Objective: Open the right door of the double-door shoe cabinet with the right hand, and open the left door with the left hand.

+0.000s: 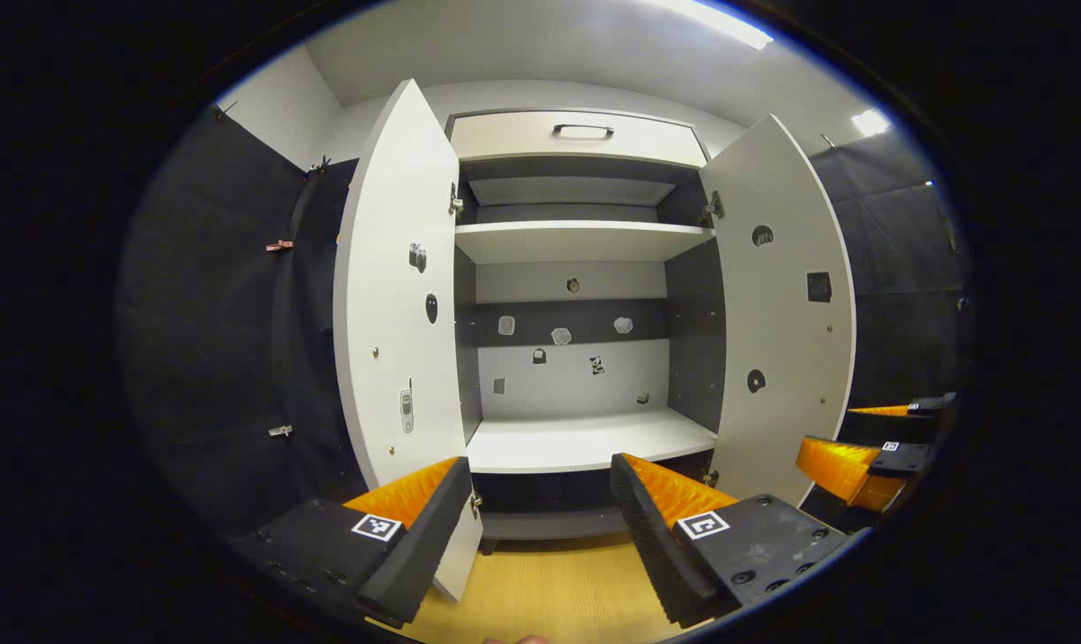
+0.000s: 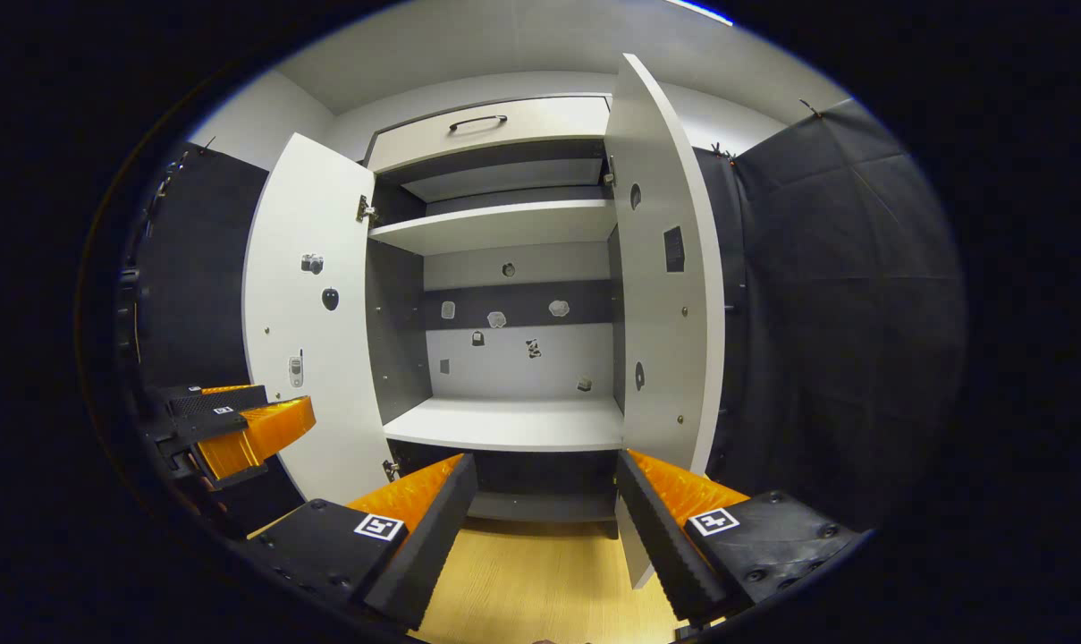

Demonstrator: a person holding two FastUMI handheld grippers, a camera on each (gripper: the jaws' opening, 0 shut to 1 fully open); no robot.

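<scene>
The cabinet (image 1: 585, 358) is seen from the front in both views, and both of its doors are swung wide. In the left gripper view the left door (image 1: 397, 304) stands to the left of the cabinet's opening and the right door (image 1: 786, 304) to its right, each showing its inner face. The left gripper (image 1: 540, 501) is held low before the cabinet, its jaws released and spread apart with nothing between them; the lower edge of the left door is partly covered by one finger. The right gripper (image 1: 862, 465) is seen past the right door's outer edge, cut off by the rim of the view, and its jaw state cannot be told there.

In the right gripper view the right gripper (image 2: 544, 501) is likewise held low before the cabinet (image 2: 513, 358), jaws released and holding nothing. The right door (image 2: 661, 268) is seen nearly edge-on, and its bottom corner is hidden behind one finger. The left door (image 2: 312, 313) stands left of the opening, and the left gripper (image 2: 236, 429) is seen beside it, partly cut off.

Two shelves (image 1: 585, 240) are seen inside the cabinet, and a drawer (image 1: 580, 136) with a handle sits above the opening. Small marks on the back panel and door faces are too small to make out. The cabinet's base is hidden behind the fingers; a wood floor (image 1: 540, 590) shows below it.
</scene>
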